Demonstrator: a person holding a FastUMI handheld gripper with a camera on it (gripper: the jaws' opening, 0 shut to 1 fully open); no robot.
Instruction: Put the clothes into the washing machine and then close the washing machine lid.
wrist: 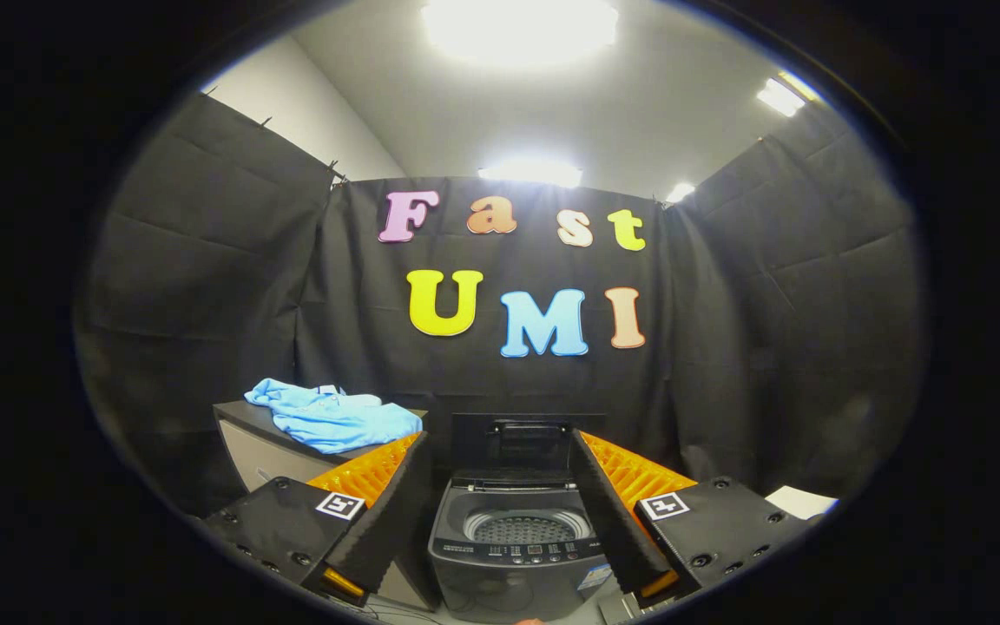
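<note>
My tongs point(507, 521) are open wide and hold nothing. Between the two fingers I see the washing machine point(513, 542), its lid point(526, 443) standing straight up at the back and the drum open. The blue clothes point(331, 418) lie crumpled on the cabinet point(248, 451) top beside the machine, stretched along its near edge.

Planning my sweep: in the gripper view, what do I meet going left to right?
Blue shirt on a grey cabinet → left finger → washing machine, lid up, between the open gripper's fingers → right finger → white sheet.
</note>
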